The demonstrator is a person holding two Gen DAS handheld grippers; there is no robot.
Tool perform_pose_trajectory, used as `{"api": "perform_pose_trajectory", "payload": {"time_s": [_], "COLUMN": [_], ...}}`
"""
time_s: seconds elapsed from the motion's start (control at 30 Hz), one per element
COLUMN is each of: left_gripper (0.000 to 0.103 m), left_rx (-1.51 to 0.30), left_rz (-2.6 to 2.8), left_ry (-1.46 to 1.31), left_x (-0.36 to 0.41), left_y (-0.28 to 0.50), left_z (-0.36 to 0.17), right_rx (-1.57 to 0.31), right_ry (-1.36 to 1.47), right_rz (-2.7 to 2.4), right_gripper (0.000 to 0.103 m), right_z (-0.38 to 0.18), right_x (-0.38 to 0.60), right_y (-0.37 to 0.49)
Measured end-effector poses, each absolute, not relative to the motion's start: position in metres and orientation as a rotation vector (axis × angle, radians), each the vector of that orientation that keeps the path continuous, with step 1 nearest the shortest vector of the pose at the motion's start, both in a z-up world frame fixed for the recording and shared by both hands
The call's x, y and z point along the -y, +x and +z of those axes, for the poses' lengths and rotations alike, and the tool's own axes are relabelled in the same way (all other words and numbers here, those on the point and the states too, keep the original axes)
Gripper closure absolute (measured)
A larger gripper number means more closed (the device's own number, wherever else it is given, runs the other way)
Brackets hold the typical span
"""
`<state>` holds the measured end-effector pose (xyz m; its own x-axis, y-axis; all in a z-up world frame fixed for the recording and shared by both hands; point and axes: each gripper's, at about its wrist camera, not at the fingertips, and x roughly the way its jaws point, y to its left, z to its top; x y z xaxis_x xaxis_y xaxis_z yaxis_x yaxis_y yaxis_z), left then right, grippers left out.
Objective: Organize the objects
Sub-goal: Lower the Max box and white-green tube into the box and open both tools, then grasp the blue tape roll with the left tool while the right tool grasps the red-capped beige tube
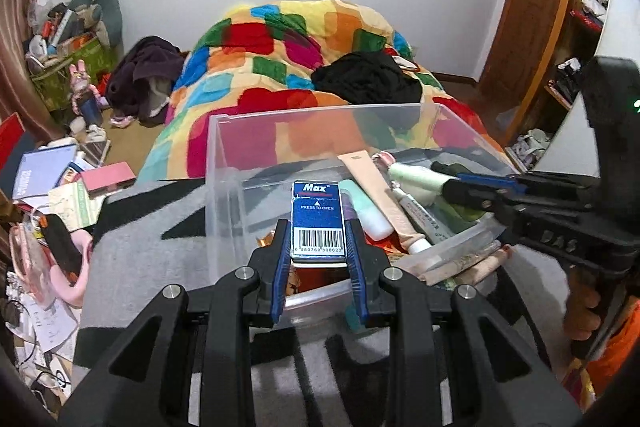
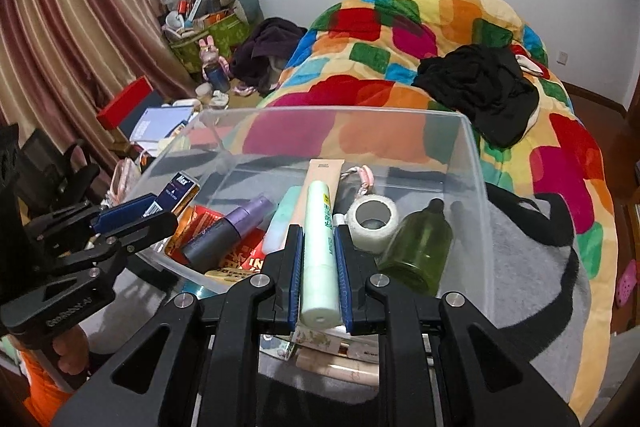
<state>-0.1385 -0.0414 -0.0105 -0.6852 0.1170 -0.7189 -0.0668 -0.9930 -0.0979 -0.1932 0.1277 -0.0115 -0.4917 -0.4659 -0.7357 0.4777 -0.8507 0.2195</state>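
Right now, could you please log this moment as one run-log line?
left gripper: shut on blue Max box | right gripper: shut on pale green tube | both over clear plastic bin

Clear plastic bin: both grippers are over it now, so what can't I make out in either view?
- Clear plastic bin: its near rim, both views, hidden behind the grippers.
- Blue Max box: its underside, left wrist view; left gripper flanks it.
- Pale green tube: small label print, right wrist view; right gripper covers its sides.
- Red packets: mostly buried under the bottles.
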Motion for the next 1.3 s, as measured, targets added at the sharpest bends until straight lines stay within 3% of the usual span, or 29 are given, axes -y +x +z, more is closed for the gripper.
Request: {"api": "perform_pose_trajectory", "payload": {"time_s": [0.57,0.67,0.8,1.0,1.3], "left_gripper": [0.076,0.071,0.063,0.051,0.05], "left_rx": [0.12,0.131,0.135,0.119,0.201], "left_rz": [2.796,2.806,2.822,2.821,2.714], "left_ry": [-1.122,-1.1,-1.074,-1.08,-1.282], "left_x": [0.042,0.044,0.044,0.04,0.028], "left_y": [-0.114,-0.105,-0.09,-0.069,-0.088], "left_z": [0.011,0.017,0.022,0.013,-0.029], "right_rx": [-0.077,-0.104,-0.159,-0.243,-0.208], "right_ry": [1.04,1.002,0.962,1.034,1.197], "right_rz": [-2.335,-2.358,-2.402,-2.395,-2.326], "right_gripper": [0.086,0.079,0.062,0.061,0.061], "right_z": [0.016,0.023,0.023,0.0,-0.041], "right_x": [-0.152,-0.161,-0.175,-0.184,-0.189], "right_y": [-0.156,-0.142,-0.121,-0.113,-0.14]}}
